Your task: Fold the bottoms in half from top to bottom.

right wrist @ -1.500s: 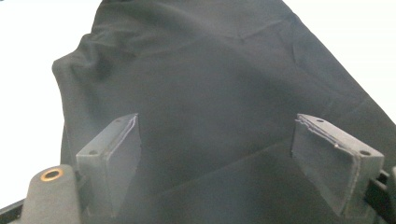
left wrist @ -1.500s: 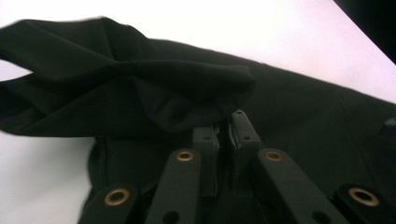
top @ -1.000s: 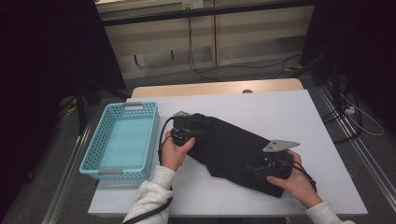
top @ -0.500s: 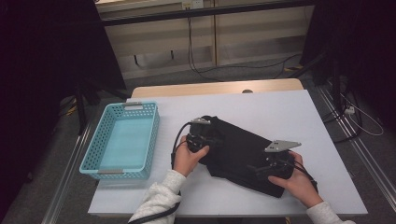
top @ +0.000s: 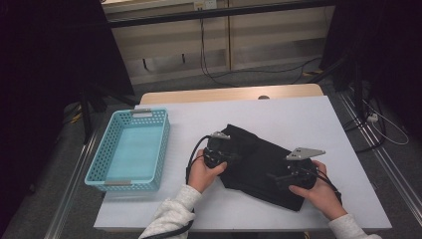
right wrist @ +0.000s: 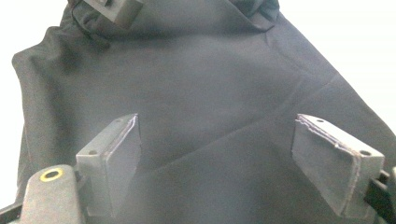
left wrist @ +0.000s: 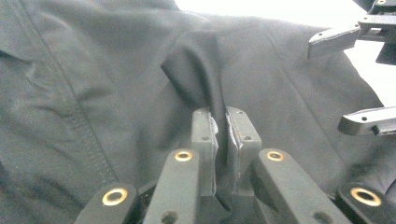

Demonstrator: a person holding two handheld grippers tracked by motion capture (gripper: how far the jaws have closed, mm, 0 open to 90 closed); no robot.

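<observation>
Garment (top: 263, 167) of black cloth lies folded on the white table (top: 298, 114), right of centre, and we see both tools at work on it. Our left gripper (left wrist: 220, 135) has its jaws pressed together on a raised ridge of the fabric, which stands up in a narrow fold between the pads (left wrist: 204, 133). Our right gripper (right wrist: 229, 158) hangs just above the cloth's near right part with its jaws spread wide, the dark fabric lying flat between them and untouched by either pad. From the high view we note the left hand (top: 204, 172) gripping its tool at the garment's left edge, forearm in a pale grey sleeve (top: 169, 214) coming in from the bottom, while the right hand (top: 321, 191) holds its tool near the garment's lower right corner, the grey three-cornered plate (top: 304, 153) on top. That high view also gives us the turquoise basket (top: 107, 174) standing well apart at the table's left. The left gripper view alone shows the pinch itself and a stitched seam (left wrist: 77, 116) running down the cloth, with the other tool's open jaws at its right edge.
</observation>
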